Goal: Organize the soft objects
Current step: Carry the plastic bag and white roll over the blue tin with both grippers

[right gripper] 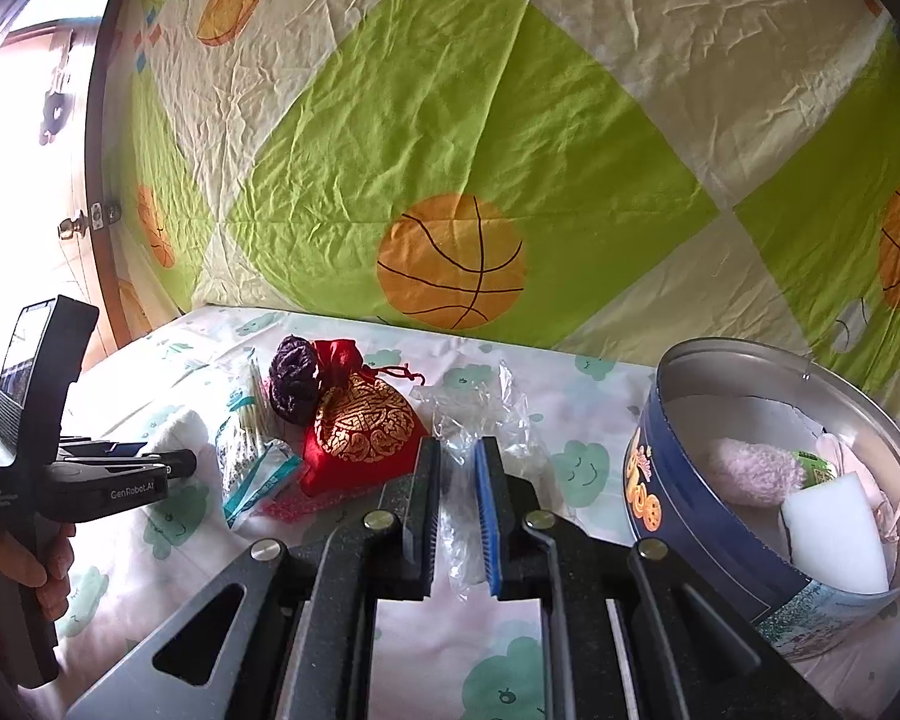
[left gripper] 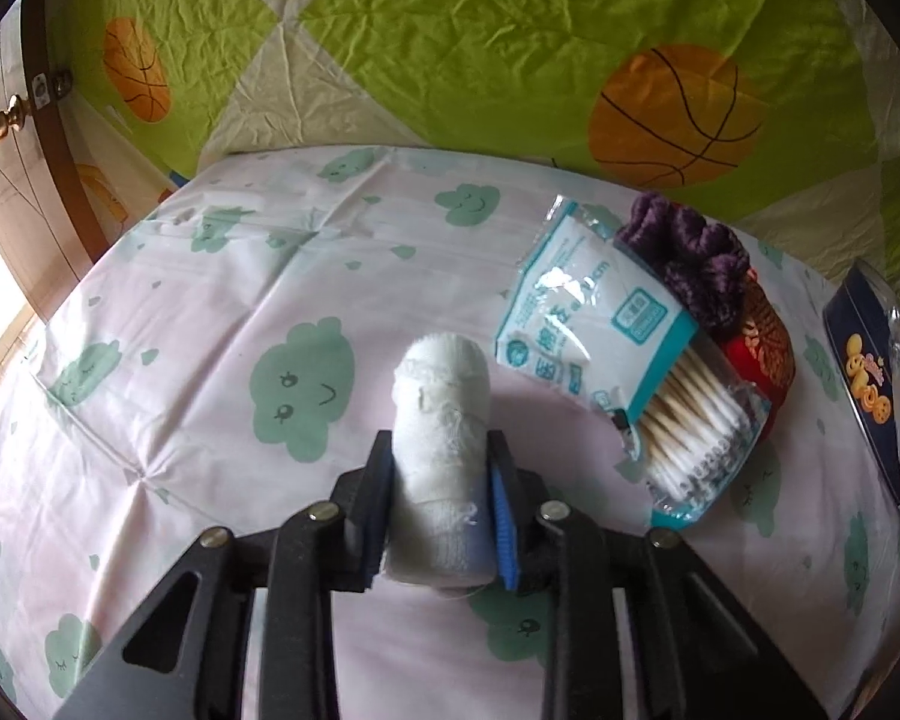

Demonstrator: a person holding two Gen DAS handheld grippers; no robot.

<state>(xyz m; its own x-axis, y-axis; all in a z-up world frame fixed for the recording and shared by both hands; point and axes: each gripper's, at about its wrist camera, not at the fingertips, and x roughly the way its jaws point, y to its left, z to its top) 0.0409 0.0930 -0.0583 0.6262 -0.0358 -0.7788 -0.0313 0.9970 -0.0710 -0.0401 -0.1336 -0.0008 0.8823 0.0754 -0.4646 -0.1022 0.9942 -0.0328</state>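
Left wrist view: the left gripper (left gripper: 441, 450) pinches a white gauze roll (left gripper: 441, 414) between its fingers, held above the bedsheet (left gripper: 210, 300). The roll's long axis runs straight along the fingers, its free end pointing forward and away from the camera, toward the quilt (left gripper: 480, 48). Only the lower half sits between the pads, and the soft gauze looks squeezed there, so it could slide out forward or unwind if the grip loosens; a frayed edge shows on its side. To the right lie a swab pack (left gripper: 618, 360), a purple scrunchie (left gripper: 690, 252) and a red pouch (left gripper: 762, 354), touching one another, with the tin (left gripper: 858, 360) at the far right.

Right wrist view: the right gripper (right gripper: 456, 504) is nearly pressed together on a clear plastic bag (right gripper: 480, 414), which trails forward from the jaws onto the sheet. The film is slippery and thin, so it may pull free. The tin (right gripper: 678, 480) stands just right, tilted, holding a pink fluffy thing (right gripper: 750, 471) and a white sponge (right gripper: 834, 534). Carrying the roll across risks snagging the pouch (right gripper: 360, 426) or knocking the tin's rim.
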